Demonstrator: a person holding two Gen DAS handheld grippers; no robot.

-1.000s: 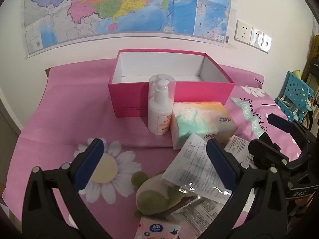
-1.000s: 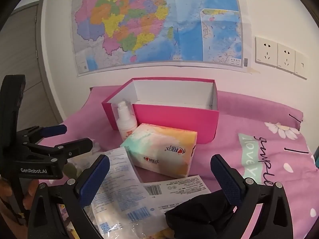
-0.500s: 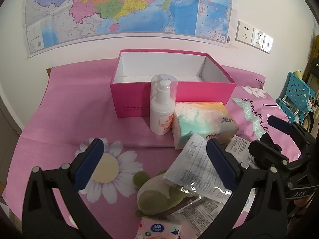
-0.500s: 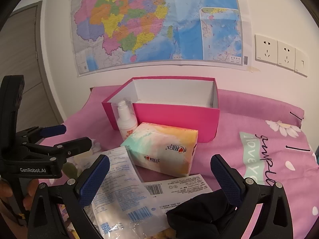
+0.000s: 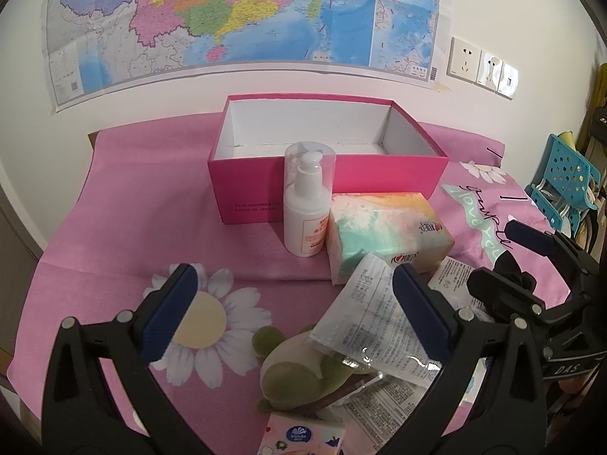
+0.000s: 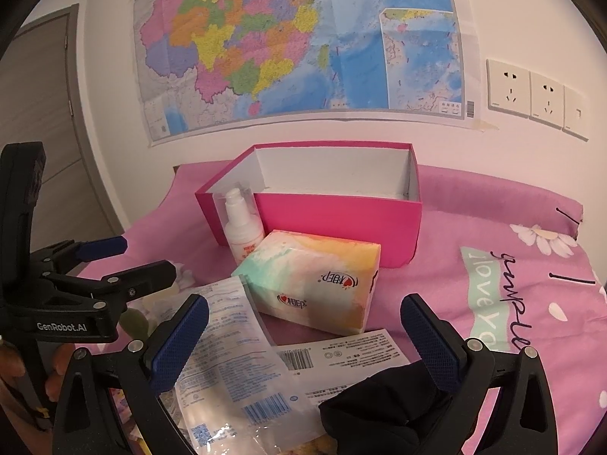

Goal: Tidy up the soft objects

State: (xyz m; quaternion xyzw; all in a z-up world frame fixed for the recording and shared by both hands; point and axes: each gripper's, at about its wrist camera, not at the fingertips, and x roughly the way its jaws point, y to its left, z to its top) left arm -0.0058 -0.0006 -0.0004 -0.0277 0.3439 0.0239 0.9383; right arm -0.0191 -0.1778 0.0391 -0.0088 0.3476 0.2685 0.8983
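Both tools spread wide, holding nothing: left tool [image 5: 292, 303] over green plush toy [image 5: 299, 371], right tool [image 6: 303, 330] over black cloth [image 6: 379, 413]; tissue pack [image 6: 315, 278] fronts pink box [image 6: 330, 223].

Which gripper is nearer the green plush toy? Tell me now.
Left. The left gripper hangs open right above the green plush toy; the right gripper is off to its right, over the black cloth.

Green plush toy [image 5: 296, 375] half under packets [image 5: 375, 326]
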